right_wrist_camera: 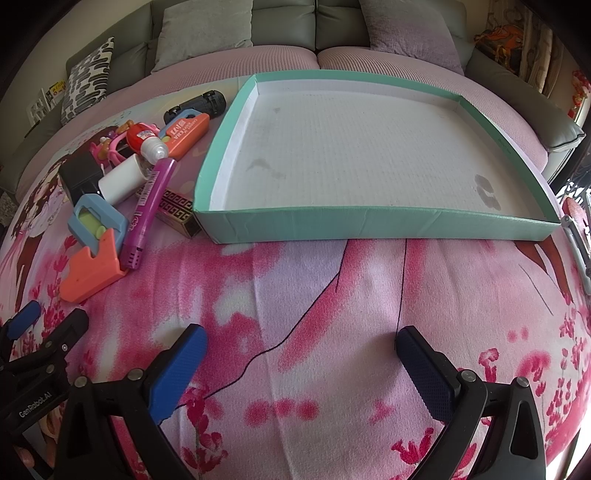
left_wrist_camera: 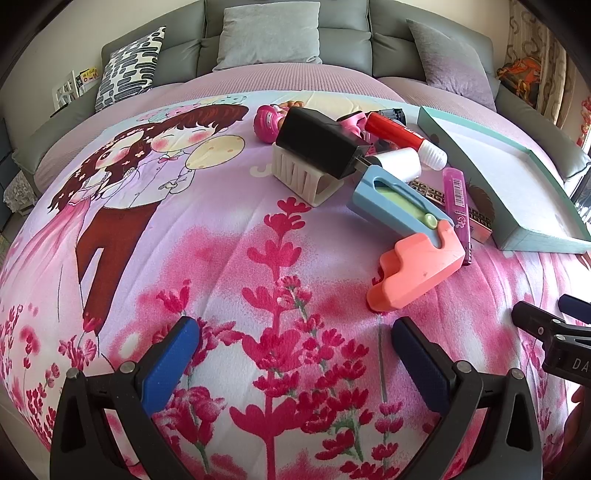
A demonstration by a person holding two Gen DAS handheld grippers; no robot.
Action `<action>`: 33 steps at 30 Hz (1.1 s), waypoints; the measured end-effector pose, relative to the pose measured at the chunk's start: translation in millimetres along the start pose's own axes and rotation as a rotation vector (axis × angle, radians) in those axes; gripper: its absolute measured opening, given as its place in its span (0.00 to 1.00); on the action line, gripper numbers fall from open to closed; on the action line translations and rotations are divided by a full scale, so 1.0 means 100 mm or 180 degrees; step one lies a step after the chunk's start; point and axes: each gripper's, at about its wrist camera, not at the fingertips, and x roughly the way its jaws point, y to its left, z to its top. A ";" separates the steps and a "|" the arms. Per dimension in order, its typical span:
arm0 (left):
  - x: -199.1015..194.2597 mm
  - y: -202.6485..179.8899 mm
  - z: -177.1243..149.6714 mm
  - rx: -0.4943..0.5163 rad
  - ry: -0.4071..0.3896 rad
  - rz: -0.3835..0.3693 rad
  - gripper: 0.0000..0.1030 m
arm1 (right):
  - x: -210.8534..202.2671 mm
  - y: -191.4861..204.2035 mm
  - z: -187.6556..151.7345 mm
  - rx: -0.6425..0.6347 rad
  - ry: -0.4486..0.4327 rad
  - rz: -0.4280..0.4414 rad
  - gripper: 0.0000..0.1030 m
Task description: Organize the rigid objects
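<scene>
A pile of rigid objects lies on the floral bedspread: a blue and coral plastic tool, a purple marker, a red glue stick, a black box on a white rack, a white cylinder. A shallow teal tray, empty, lies right of the pile. My left gripper is open, below the pile. My right gripper is open, in front of the tray.
A patterned brown box lies against the tray's left wall. An orange tube and a black object lie behind the pile. Grey sofa cushions line the back. A metal object lies at the right edge.
</scene>
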 end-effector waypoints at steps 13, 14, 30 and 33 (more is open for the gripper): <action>-0.07 -0.04 0.03 0.0060 0.0109 -0.0043 1.00 | -0.02 -0.01 0.03 0.0003 -0.0006 0.0008 1.00; -0.09 -0.06 0.04 0.0062 0.0129 -0.0099 1.00 | -0.03 -0.01 0.03 0.0003 -0.0007 0.0009 1.00; -0.05 -0.41 0.46 0.0046 0.0250 -0.0409 1.00 | -0.46 -0.11 0.41 0.0005 -0.0337 -0.0131 0.99; 0.05 -0.43 0.48 -0.0008 0.0336 -0.0437 1.00 | -0.49 -0.09 0.47 -0.0056 -0.0355 -0.0198 0.99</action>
